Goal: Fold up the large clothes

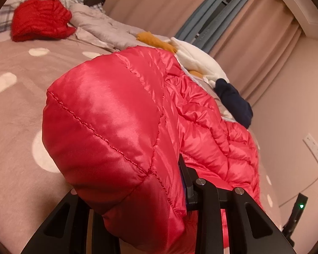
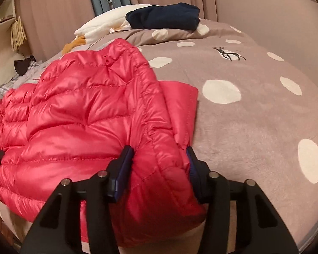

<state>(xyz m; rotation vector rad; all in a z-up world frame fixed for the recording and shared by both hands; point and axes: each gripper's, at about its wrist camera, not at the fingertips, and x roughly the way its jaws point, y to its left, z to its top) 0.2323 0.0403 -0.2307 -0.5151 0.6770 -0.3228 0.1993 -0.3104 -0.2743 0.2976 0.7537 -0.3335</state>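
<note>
A shiny red quilted down jacket (image 1: pixel 120 114) lies across a taupe bed cover with white dots (image 1: pixel 14 114). In the left wrist view a puffy end of it bulges over my left gripper (image 1: pixel 159 186) and hides one finger. The other finger (image 1: pixel 185 177) presses into the fabric, so this gripper is shut on the jacket. In the right wrist view the jacket (image 2: pixel 78 110) spreads to the left. My right gripper (image 2: pixel 159 165) has a bunched fold of its near edge between both blue pads (image 2: pixel 125 165), which press on it.
A folded red garment (image 1: pixel 40 19), a grey one (image 1: pixel 99 25) and checked cloth lie at the far end of the bed. White and orange fabric (image 2: pixel 108 21) and a navy garment (image 2: pixel 163 19) sit by the curtains (image 1: pixel 254 21). Dotted cover (image 2: pixel 254 116) stretches right of the jacket.
</note>
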